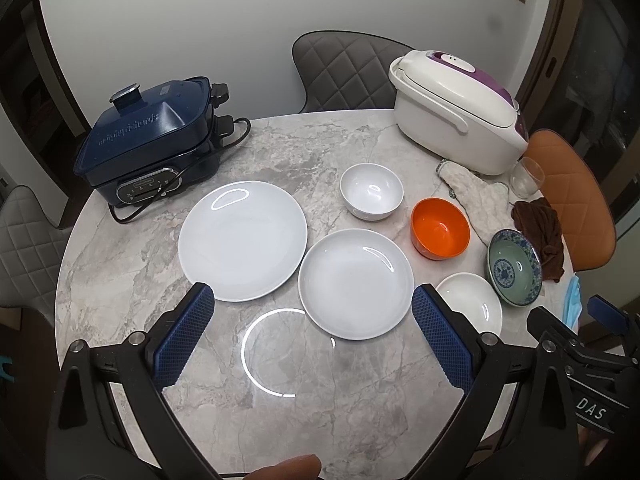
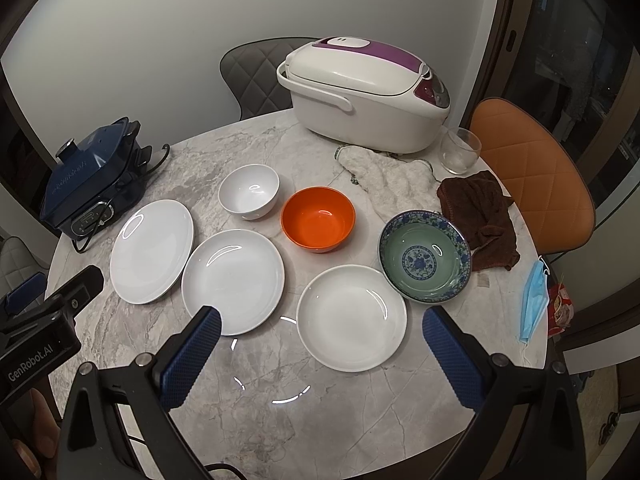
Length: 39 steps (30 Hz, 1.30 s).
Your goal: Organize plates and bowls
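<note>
On the round marble table lie a large white plate [image 1: 242, 240] [image 2: 152, 251], a medium white plate [image 1: 355, 283] [image 2: 233, 281] and a small white plate [image 1: 472, 303] [image 2: 351, 317]. Behind them stand a white bowl [image 1: 371, 191] [image 2: 249, 191], an orange bowl [image 1: 440, 233] [image 2: 318, 219] and a blue-patterned green bowl [image 1: 514, 266] [image 2: 425, 261]. My left gripper [image 1: 312, 300] is open and empty, hovering near the medium plate's front. My right gripper [image 2: 322, 322] is open and empty, hovering near the small plate's front.
A dark blue electric cooker [image 1: 150, 148] [image 2: 90, 192] sits far left with its cord. A white and purple rice cooker [image 1: 456, 112] [image 2: 364, 92], a pale cloth [image 2: 396, 180], a brown cloth [image 2: 480, 216], a glass [image 2: 460, 151] and a blue mask [image 2: 534, 300] lie right. Chairs surround the table.
</note>
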Motion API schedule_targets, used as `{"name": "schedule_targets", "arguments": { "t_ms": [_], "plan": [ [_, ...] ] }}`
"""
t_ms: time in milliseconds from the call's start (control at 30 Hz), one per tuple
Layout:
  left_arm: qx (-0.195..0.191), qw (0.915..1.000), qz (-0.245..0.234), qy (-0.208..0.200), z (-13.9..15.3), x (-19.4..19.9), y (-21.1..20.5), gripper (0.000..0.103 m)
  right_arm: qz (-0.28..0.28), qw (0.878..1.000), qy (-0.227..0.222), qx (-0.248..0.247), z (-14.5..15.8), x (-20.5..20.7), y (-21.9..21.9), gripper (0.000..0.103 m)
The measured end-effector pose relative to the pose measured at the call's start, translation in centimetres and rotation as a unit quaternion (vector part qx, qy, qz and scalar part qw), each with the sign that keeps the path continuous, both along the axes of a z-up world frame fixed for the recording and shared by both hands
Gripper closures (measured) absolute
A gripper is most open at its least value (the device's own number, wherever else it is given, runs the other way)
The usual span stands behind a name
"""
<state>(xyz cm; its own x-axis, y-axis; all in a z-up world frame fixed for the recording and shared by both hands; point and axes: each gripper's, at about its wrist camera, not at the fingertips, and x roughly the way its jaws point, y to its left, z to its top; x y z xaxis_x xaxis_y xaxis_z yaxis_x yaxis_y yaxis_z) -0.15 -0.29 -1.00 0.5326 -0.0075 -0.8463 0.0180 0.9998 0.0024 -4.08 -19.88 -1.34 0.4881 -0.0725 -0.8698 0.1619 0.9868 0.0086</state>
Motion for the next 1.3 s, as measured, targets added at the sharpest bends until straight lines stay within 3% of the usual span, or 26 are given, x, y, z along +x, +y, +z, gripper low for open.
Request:
{"name": "schedule_targets", "arguments": {
  "t_ms": [1300],
  "plan": [
    [0.000,1.0000,-0.001,0.004,-1.1,0.2,-0.4,0.003,0.002,1.000,0.004,-0.001,-0.6,0.3,-0.2,0.000]
  ]
}}
